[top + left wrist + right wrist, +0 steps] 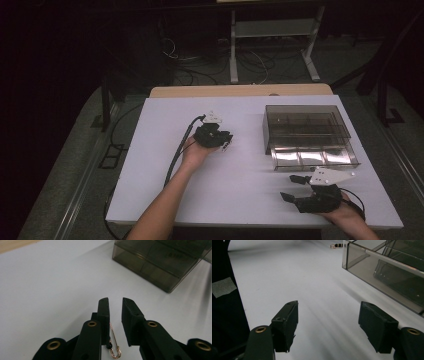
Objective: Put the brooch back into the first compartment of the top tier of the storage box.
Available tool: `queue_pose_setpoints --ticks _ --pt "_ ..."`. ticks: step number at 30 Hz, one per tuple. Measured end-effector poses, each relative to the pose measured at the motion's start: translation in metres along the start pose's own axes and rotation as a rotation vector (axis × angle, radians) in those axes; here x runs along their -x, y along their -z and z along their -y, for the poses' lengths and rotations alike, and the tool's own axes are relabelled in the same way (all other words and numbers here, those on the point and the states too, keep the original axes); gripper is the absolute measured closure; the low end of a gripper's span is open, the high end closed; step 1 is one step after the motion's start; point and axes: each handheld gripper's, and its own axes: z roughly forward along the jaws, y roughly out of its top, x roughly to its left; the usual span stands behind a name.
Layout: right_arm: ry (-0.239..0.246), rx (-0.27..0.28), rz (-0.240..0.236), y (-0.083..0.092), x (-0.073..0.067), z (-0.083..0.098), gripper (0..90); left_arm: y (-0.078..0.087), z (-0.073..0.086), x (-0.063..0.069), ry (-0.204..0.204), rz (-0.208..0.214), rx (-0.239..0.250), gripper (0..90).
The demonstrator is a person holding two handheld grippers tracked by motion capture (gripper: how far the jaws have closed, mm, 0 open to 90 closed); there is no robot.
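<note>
While the white tabletop (165,150) is mostly bare, a smoky plastic box (305,132) is seen on its right part. The right gripper (328,322) is held wide open over nothing. The left gripper (115,306) is nearly shut, not yet pinching the thin gold safety pin (113,340) lying flat between its jaws. The pin could be pushed away or missed, being so thin.

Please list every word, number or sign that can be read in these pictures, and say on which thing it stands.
No text can be read.
Smoky plastic box: a faint dark mark on its lid in the left gripper view, too blurred to read.
Grey tape patch on a black part in the right gripper view: blank.
Gold safety pin and white table: no marks.
</note>
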Motion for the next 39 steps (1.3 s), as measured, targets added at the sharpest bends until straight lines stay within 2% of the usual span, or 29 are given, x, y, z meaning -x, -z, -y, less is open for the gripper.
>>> queue_pose_setpoints --ticks 10,28,32,39 --pt "0.001 0.001 0.000 0.000 0.000 0.000 31.5 -0.010 0.008 -0.003 0.009 -0.019 -0.062 79.0" --pt "-0.001 0.000 0.000 0.001 0.000 0.000 31.5 -0.019 0.015 -0.006 0.017 -0.027 -0.099 80.4" --pt "-0.001 -0.001 0.001 0.001 0.000 0.000 31.5 -0.019 0.016 -0.005 0.013 -0.031 -0.092 81.4" --pt "-0.002 -0.001 0.003 0.001 0.001 0.000 31.6 -0.019 0.016 -0.005 -0.022 -0.040 -0.098 83.1"
